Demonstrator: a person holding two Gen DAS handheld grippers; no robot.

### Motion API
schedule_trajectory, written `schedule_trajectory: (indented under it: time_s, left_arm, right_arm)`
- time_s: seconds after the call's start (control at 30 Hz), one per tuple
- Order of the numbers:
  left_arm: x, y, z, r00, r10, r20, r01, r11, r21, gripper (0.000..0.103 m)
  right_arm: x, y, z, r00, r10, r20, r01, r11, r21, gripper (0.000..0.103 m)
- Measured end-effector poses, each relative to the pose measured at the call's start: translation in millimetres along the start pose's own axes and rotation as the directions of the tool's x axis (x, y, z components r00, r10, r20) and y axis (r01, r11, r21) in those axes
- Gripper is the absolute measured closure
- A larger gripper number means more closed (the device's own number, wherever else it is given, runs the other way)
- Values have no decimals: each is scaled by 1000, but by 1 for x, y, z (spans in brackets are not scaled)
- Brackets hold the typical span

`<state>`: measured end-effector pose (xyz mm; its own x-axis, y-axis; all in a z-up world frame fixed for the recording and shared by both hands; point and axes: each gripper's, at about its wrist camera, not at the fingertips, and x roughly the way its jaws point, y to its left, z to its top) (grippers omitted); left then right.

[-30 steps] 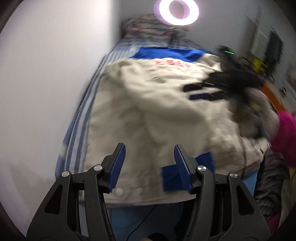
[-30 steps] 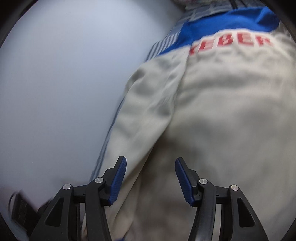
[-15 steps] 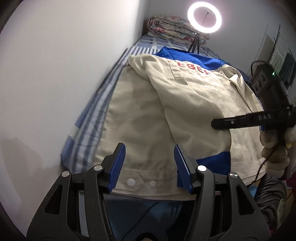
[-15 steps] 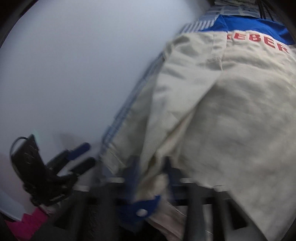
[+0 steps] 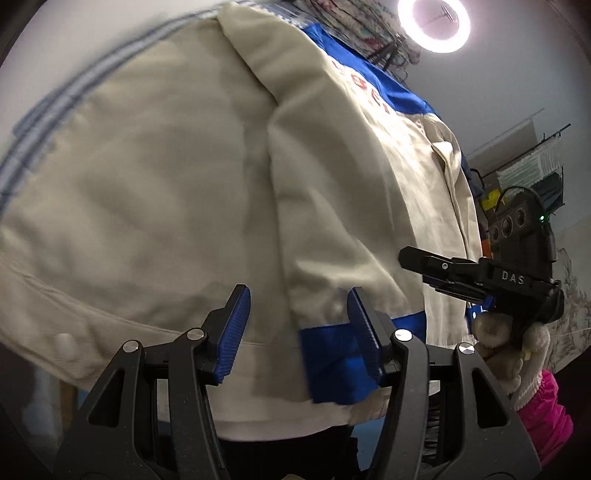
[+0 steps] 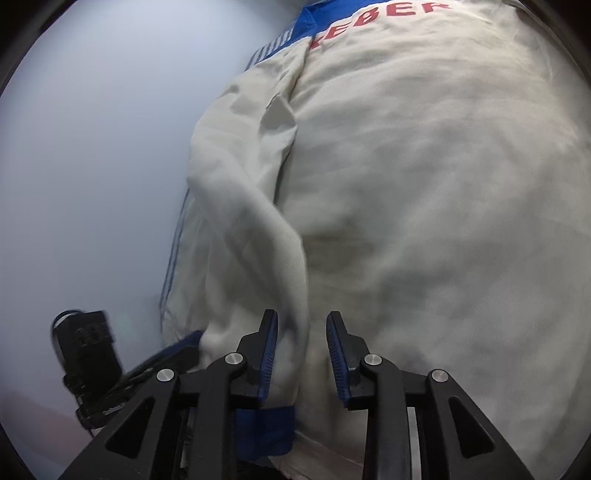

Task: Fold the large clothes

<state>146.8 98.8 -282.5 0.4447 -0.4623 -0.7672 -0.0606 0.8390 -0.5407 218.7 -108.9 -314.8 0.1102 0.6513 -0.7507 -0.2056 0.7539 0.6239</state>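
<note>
A large beige jacket [image 5: 155,192] with a blue yoke, red letters and blue cuffs lies spread on the bed; it also fills the right wrist view [image 6: 424,221]. One sleeve [image 5: 332,229] is folded down over its body, its blue cuff [image 5: 332,354] at the near hem. My left gripper [image 5: 299,332] is open just above that cuff and hem. My right gripper [image 6: 302,354] is partly closed with the sleeve's end [image 6: 258,236] running between its jaws; I cannot tell if it grips. It also shows in the left wrist view [image 5: 417,258], over the jacket's right side.
A striped blue sheet [image 5: 55,96] shows past the jacket's left edge, against a white wall [image 6: 92,147]. A ring light [image 5: 434,24] and folded bedding [image 5: 354,22] stand at the bed's far end. Shelves with clutter [image 5: 532,177] stand at the right.
My left gripper has dropped close to the jacket's near hem and cuff. My right gripper has narrowed around the sleeve's end near the hem.
</note>
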Motion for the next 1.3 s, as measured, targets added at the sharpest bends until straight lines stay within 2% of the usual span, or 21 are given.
schedule_trajectory:
  time_s: [0.03, 0.07, 0.1, 0.17, 0.23, 0.33, 0.37, 0.43, 0.47, 0.5, 0.53, 0.6, 0.63, 0.7, 0.73, 0.8, 0.83, 0.93, 1.0, 1.17, 1.3]
  left_arm:
    - [3, -4, -1, 1000, 6, -3, -6, 1000, 12, 81]
    - [6, -7, -1, 1000, 19, -12, -19, 1000, 21, 94]
    - [7, -9, -1, 999, 39, -9, -39, 999, 24, 98]
    - [0, -14, -1, 998, 67, 21, -68, 997, 40, 100]
    - [-23, -21, -1, 989, 120, 84, -128, 988, 86, 100]
    - [-74, -31, -6, 964, 180, 195, -212, 965, 158, 100]
    - [-90, -33, -8, 952, 203, 229, -246, 953, 175, 100]
    - [-116, -37, -15, 915, 266, 303, -337, 917, 213, 100]
    - [-124, -38, -18, 889, 312, 334, -397, 889, 227, 100]
    - [-126, -35, -23, 866, 352, 354, -446, 864, 234, 100]
    - [-123, -27, -27, 858, 379, 346, -469, 852, 231, 100]
    - [-103, 1, -30, 874, 414, 254, -467, 862, 198, 100]
    - [-93, 14, -30, 875, 432, 220, -472, 862, 186, 100]
    - [-85, 32, -32, 864, 459, 205, -492, 856, 159, 100]
    - [-85, 36, -32, 870, 449, 205, -481, 865, 144, 100]
    - [-89, 42, -31, 879, 428, 210, -457, 882, 116, 100]
    - [-92, 43, -29, 875, 430, 221, -461, 880, 111, 100]
    - [-102, 41, -24, 857, 446, 257, -488, 864, 125, 100]
    - [-109, 38, -22, 852, 440, 284, -489, 863, 127, 100]
    - [-113, 29, -33, 867, 401, 297, -456, 878, 147, 100]
    - [-112, 22, -41, 863, 394, 318, -460, 872, 168, 100]
  right_arm:
    - [1, 1, -1, 1000, 1, -5, -1, 1000, -7, 74]
    - [3, 2, -2, 1000, 6, -13, -7, 1000, -17, 76]
    - [4, 5, 0, 999, 19, -26, -20, 999, -27, 85]
    - [11, 13, 1, 999, 36, -35, -37, 998, -43, 96]
    - [9, 23, -3, 998, 49, -32, -51, 996, -68, 99]
    - [11, 44, -8, 993, 110, -38, -114, 989, -99, 100]
    - [12, 55, -10, 990, 134, -42, -138, 984, -114, 100]
    - [15, 77, -13, 983, 178, -51, -183, 971, -150, 100]
    - [20, 92, -16, 980, 192, -57, -199, 963, -181, 100]
    - [28, 104, -20, 980, 187, -66, -197, 956, -219, 100]
    - [37, 113, -24, 983, 164, -81, -179, 951, -252, 100]
    - [62, 125, -32, 990, 62, -124, -98, 947, -307, 92]
    - [75, 126, -34, 989, 13, -145, -58, 947, -317, 92]
    - [86, 123, -35, 988, -19, -156, -34, 943, -332, 88]
    - [85, 122, -35, 989, -25, -148, -27, 941, -336, 85]
    - [75, 117, -28, 993, -30, -111, -9, 943, -334, 61]
    - [73, 115, -22, 995, -29, -95, -4, 946, -324, 59]
    - [56, 105, 0, 997, -76, -8, 70, 949, -309, 59]
    - [51, 111, 25, 995, -89, 41, 97, 946, -309, 59]
    - [43, 155, 82, 989, -85, 120, 124, 922, -366, 59]
    - [70, 191, 130, 983, -112, 143, 160, 903, -399, 59]
